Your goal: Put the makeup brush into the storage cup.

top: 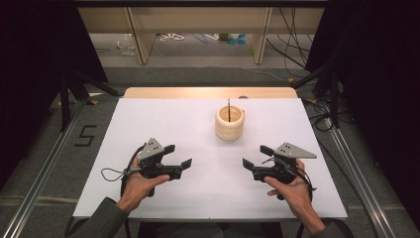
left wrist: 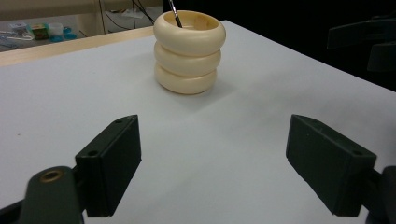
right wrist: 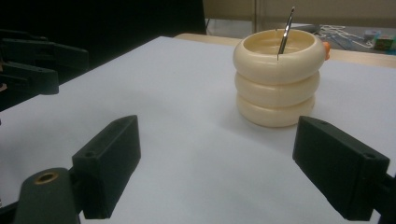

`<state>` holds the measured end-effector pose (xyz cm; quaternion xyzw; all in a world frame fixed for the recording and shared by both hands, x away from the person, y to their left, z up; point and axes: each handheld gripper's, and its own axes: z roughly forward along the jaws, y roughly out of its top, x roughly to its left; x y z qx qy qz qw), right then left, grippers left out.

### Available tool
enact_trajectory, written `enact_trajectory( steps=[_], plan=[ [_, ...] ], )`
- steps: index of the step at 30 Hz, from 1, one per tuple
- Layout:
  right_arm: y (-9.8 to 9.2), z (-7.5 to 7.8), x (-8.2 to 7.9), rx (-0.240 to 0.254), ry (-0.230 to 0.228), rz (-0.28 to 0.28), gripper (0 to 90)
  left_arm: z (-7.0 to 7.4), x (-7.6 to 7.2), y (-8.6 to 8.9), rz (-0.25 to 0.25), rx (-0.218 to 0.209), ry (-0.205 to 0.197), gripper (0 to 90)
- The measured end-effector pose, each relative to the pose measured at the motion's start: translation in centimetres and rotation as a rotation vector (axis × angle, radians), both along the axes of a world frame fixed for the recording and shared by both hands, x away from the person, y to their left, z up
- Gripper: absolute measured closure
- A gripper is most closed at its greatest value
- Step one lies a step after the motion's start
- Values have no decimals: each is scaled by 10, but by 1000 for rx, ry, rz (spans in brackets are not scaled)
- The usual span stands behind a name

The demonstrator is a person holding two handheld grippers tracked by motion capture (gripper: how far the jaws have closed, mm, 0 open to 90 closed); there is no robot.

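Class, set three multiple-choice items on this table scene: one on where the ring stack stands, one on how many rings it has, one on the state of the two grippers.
1. Where does the ring stack stand on the table?
A. beyond both grippers, toward the far edge
B. between the grippers at the near edge
C. inside the left gripper

2. How many cream rings make up the stack?
A. two
B. three
C. five

3. In what state are the left gripper and the right gripper?
A. both shut on the stack
B. one open, one shut
C. both open and holding nothing

Key: 1 A, since the high view shows the stack farther up the white table than both grippers. 2 B, since the gripper views show three rings piled up, with a thin dark rod rising from the middle. 3 C, since each gripper's jaws stand wide apart over bare table.
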<state>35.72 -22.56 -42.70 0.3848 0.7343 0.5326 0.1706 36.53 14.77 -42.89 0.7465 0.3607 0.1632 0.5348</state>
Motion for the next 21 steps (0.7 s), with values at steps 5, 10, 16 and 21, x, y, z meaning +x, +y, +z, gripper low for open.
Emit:
enact_trajectory(
  steps=[5, 10, 16, 21],
  plan=[
    [-1, -1, -2, 11, 0, 5, 160, -1, 0, 0, -2, -13, 1, 177],
    [-2, -2, -3, -8, 6, 4, 160, 0, 0, 0, -1, -2, -3, 177],
    [-3, -3, -4, -10, 10, 4, 160, 0, 0, 0, 3, -9, 3, 177],
    [-2, -5, -3, 4, 3, 9, 160, 0, 0, 0, 5, -10, 3, 177]
  ],
)
